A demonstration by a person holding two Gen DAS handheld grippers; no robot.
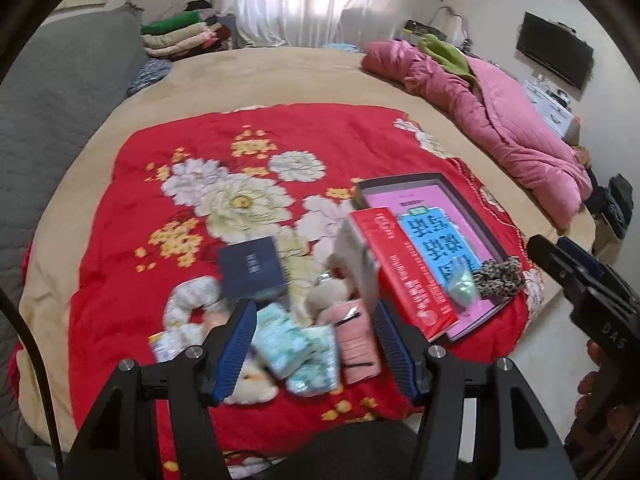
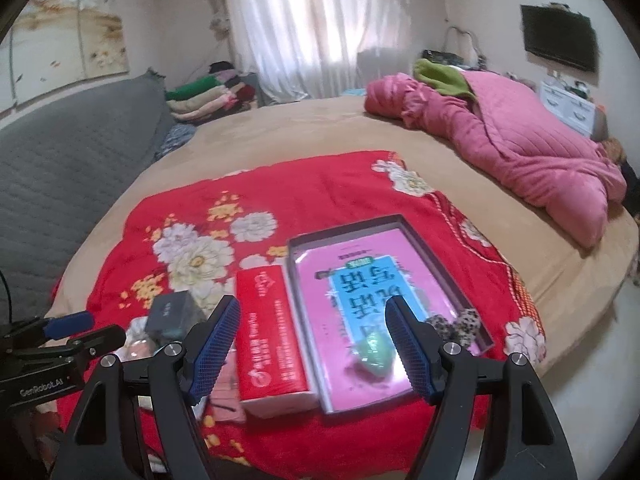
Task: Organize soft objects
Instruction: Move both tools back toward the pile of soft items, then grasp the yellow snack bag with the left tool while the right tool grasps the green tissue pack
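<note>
My left gripper [image 1: 315,306] hangs open over a heap on the red flowered blanket [image 1: 248,136]. In the heap are pale green tissue packs [image 1: 296,344], a pink hairpin card [image 1: 356,340], a white scrunchie [image 1: 188,304] and a plush toy [image 1: 250,384]. Nothing is pressed between its pads. My right gripper [image 2: 312,306] also stands open, above the red box [image 2: 268,340] and the shallow grey tray [image 2: 348,224]. In the tray, on a pink book, lie a mint soft item [image 2: 374,354] and a leopard scrunchie [image 2: 460,322]. Each gripper shows at the edge of the other's view: right gripper [image 1: 560,250], left gripper [image 2: 100,330].
A navy box [image 1: 252,268] and a white box [image 1: 358,260] stand among the heap. A pink quilt [image 2: 520,140] lies bunched along the bed's right side. Folded clothes [image 2: 208,96] are stacked at the far left, beside a grey padded headboard [image 2: 72,148]. A hand [image 1: 600,364] holds the right gripper.
</note>
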